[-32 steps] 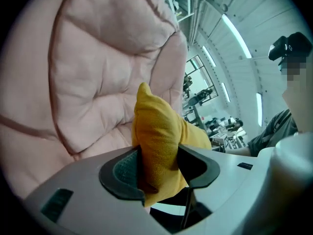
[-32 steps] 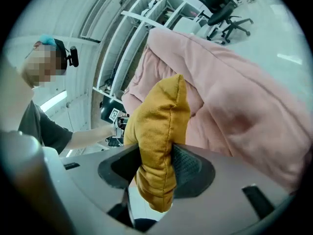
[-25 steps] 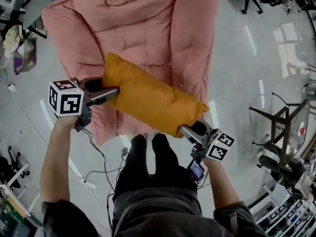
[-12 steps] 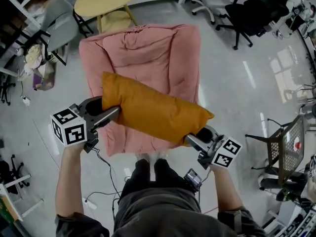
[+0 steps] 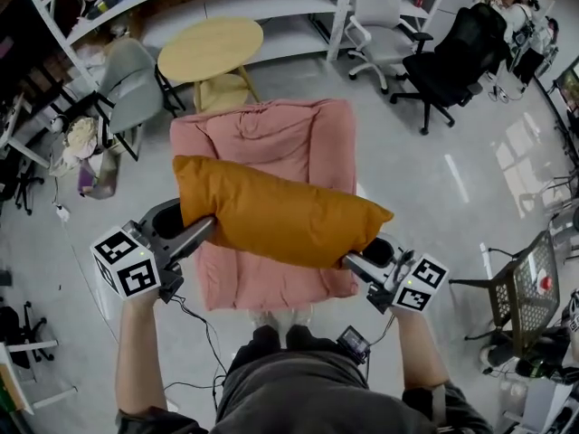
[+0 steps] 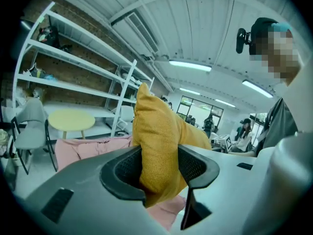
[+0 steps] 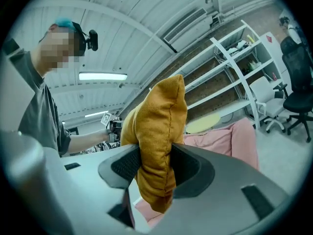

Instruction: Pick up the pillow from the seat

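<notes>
1. An orange pillow (image 5: 276, 217) hangs lifted above a pink seat (image 5: 271, 134), crossing it from 9 to 3 o'clock.
2. The left gripper (image 5: 201, 231) clamps its 9 o'clock end.
3. The right gripper (image 5: 355, 261) clamps its 4 o'clock corner.

Counted on the workshop floor: one orange pillow (image 5: 271, 215) and one pink seat (image 5: 271, 143). Two grippers are in view, the left hand-held gripper (image 5: 194, 233) and the right hand-held gripper (image 5: 357, 262), with two marker cubes, one on the left (image 5: 127, 262) and one on the right (image 5: 419, 285). Behind them are one round yellow table (image 5: 210, 50) and three chairs: one grey chair (image 5: 131, 84), one white chair (image 5: 375, 12), one black chair (image 5: 457, 52).
</notes>
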